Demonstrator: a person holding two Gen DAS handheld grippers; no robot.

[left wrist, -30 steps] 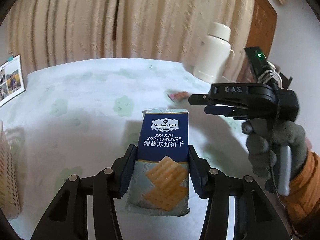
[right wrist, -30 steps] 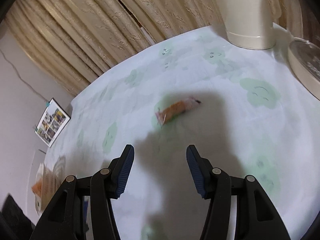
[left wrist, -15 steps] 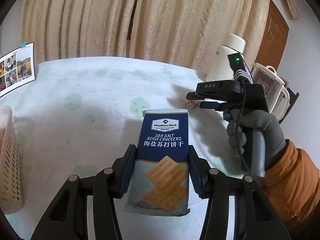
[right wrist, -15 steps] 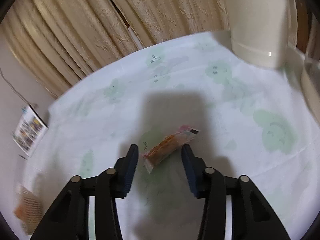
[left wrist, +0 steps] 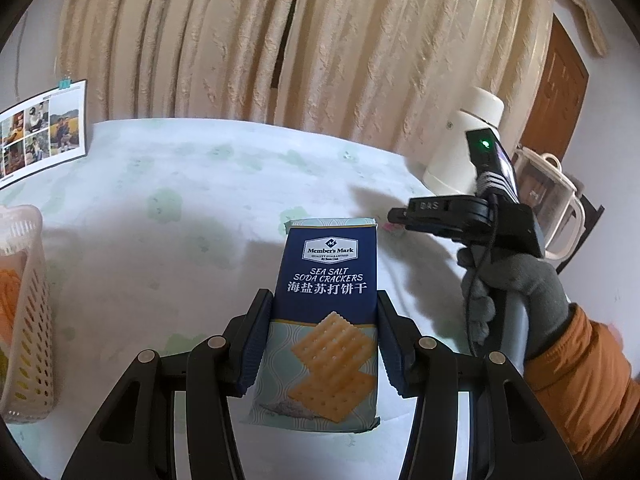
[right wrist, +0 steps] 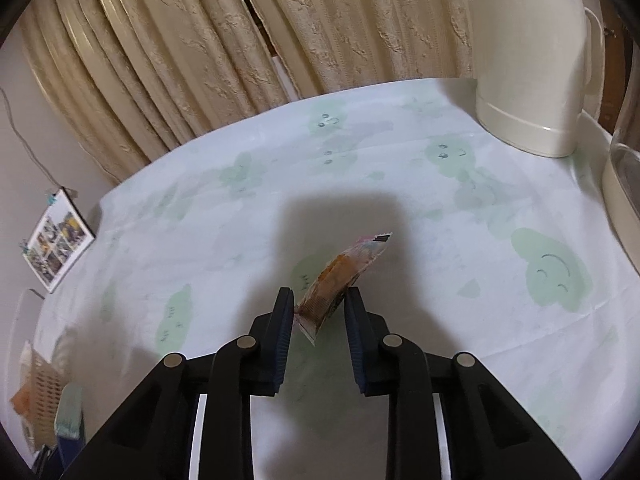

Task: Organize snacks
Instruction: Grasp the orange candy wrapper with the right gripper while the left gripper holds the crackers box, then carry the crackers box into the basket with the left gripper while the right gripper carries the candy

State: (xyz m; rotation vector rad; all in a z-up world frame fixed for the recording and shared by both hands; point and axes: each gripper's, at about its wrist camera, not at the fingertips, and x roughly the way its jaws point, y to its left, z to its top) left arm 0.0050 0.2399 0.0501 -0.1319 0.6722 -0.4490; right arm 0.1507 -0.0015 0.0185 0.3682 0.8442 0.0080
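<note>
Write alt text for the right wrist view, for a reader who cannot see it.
The right gripper has closed on a small orange snack packet, its far end tilted up over the table with its pale green smiley cloth. A cream kettle stands far right, before beige curtains.

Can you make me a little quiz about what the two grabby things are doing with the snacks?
1. True or false: the left gripper is shut on the cracker pack.
2. What sits between the fingers of the right gripper? A) a spoon B) a small orange snack packet C) nothing
3. Fill in: at the left edge of the left wrist view stands a pale plastic ____ with holes in its wall.

Key
1. True: both fingers press the pack's sides.
2. B: the fingers have closed in on its near end, and its far end tilts up off the tablecloth.
3. basket
</note>
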